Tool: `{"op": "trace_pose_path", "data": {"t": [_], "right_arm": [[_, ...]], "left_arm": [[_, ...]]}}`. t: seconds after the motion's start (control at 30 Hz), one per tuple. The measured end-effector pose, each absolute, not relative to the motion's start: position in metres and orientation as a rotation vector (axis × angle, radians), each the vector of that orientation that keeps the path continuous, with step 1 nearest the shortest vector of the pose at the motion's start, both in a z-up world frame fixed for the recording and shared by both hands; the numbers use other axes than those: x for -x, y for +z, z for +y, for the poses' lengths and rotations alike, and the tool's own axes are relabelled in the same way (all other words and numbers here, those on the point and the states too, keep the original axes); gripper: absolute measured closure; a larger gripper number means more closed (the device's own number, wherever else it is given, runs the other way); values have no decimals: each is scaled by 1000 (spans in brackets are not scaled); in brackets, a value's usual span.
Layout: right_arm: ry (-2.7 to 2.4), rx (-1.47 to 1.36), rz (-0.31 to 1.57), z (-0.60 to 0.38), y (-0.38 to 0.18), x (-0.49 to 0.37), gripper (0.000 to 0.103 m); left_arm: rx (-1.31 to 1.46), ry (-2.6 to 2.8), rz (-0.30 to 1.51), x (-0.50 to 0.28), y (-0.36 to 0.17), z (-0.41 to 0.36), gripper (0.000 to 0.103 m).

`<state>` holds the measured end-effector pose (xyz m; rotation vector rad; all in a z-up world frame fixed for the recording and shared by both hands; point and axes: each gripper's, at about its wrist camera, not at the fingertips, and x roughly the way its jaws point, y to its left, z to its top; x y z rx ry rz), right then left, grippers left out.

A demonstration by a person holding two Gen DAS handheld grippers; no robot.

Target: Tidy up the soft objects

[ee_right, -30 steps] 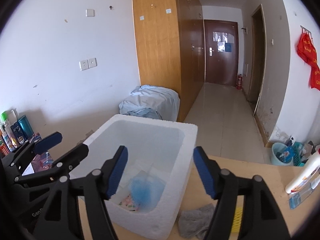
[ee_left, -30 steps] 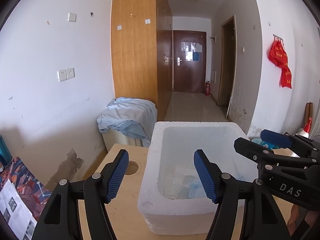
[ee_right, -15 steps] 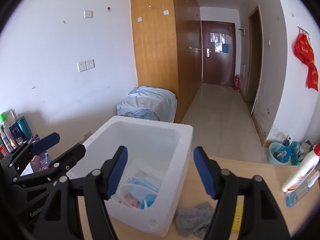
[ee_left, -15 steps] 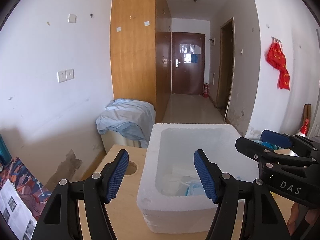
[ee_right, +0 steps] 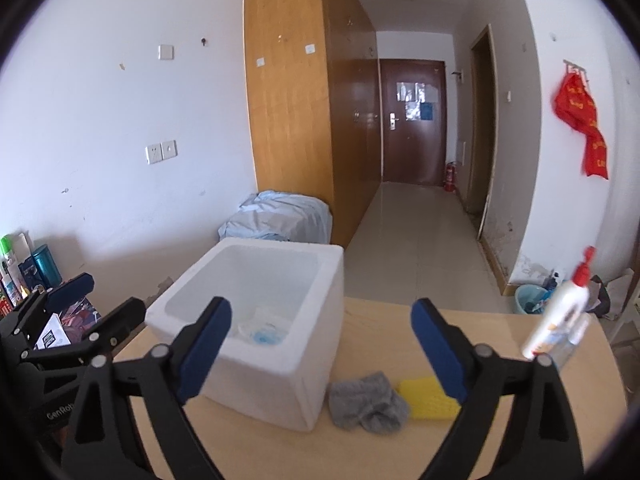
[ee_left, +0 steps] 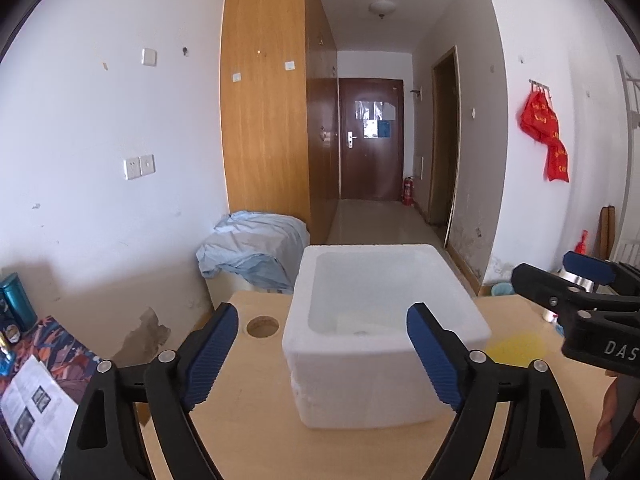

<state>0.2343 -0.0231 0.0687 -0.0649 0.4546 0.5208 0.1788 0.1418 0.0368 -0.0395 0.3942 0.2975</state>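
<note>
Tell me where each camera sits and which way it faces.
Left wrist: on the left gripper, looking forward and slightly down at the foam box; its jaws are opening, empty.
Right wrist: on the right gripper, facing likewise, box left, grey sock ahead; jaws opening, empty.
Shared: box, table, hallway door, each other's gripper.

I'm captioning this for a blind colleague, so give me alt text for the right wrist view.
The right gripper, empty with jaws opening, faces a white foam box on a wooden table. A grey cloth and yellow sponge lie beside it, and the left gripper shows at left.
</note>
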Motion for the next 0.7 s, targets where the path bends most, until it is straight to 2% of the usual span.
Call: {"op": "trace_pose_path", "data": {"t": [0.2,0.7], "right_arm": [[501,50,446,-46,70,-204,7],[453,-1,363,-98,80,-114,0]], "left_arm": [[31,295,348,-139,46,125,5],[34,259,314,-64,54,92,5]]}}
